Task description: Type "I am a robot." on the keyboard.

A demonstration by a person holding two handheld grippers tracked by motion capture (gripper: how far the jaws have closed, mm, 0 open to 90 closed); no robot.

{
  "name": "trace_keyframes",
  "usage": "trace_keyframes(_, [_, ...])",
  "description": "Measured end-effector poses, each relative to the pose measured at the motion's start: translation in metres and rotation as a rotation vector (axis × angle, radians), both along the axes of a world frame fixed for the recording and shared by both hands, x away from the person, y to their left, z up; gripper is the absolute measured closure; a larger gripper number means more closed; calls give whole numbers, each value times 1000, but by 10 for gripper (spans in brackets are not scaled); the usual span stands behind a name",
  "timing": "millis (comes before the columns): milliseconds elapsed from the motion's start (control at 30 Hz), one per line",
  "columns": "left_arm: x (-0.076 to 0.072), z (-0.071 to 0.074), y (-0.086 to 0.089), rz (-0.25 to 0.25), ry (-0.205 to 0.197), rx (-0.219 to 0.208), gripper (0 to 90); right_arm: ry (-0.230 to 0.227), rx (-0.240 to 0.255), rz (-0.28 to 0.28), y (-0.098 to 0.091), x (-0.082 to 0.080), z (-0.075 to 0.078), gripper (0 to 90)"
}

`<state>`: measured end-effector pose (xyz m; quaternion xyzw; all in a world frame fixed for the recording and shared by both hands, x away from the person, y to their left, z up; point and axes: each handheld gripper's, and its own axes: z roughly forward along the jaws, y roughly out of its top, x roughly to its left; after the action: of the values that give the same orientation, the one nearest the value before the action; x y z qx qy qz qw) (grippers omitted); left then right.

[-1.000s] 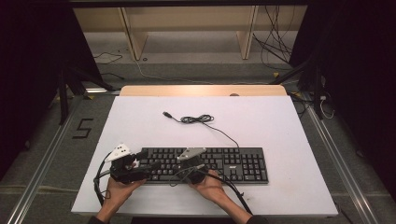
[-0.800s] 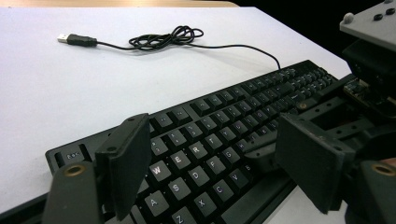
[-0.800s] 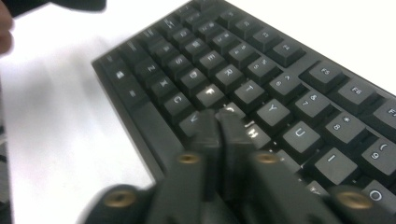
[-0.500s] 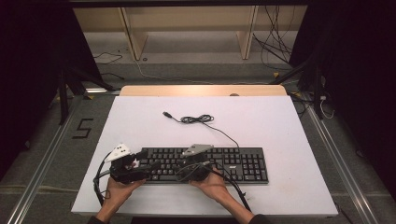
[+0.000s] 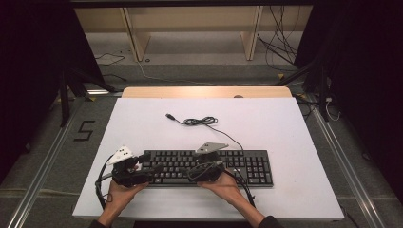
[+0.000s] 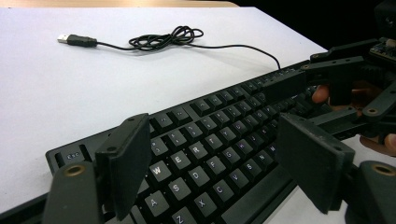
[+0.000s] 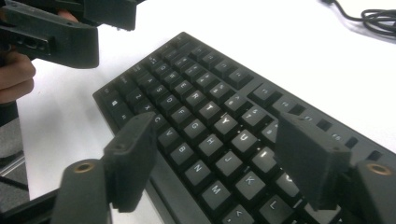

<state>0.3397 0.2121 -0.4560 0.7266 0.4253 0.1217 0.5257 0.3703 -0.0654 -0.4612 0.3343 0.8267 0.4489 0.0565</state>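
A black keyboard (image 5: 209, 166) lies along the near edge of the white table (image 5: 142, 128). Its thin black cable (image 5: 202, 121) loops toward the table's middle and ends in a loose USB plug (image 5: 169, 116). My left gripper (image 5: 148, 169) hovers open over the keyboard's left end, its jaws spread above the letter keys (image 6: 201, 158). My right gripper (image 5: 184, 171) hangs open over the keyboard's middle, pointing left across the keys (image 7: 219, 135). Nothing sits between either pair of jaws. The cable (image 6: 168, 37) and plug (image 6: 74, 39) lie beyond the keyboard in the left gripper view.
Bare white tabletop stretches beyond and to both sides of the keyboard. A wooden strip (image 5: 204, 91) borders the table's far edge. Shelving legs and loose cables (image 5: 280, 42) sit on the floor behind. Metal rails (image 5: 43, 166) run along both sides of the table.
The right gripper has shifted slightly over the keyboard's middle. The left gripper has stayed nearly still, and the keyboard and cable have not moved.
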Motion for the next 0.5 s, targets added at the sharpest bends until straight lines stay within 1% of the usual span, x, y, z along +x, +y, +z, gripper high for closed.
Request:
trace_keyframes(200, [0, 0, 0, -1, 0, -1, 264, -6, 13, 0, -2, 0, 2, 269])
trace_keyframes(500, [0, 0, 0, 0, 0, 1, 264, -11, 16, -1, -4, 1, 3, 264])
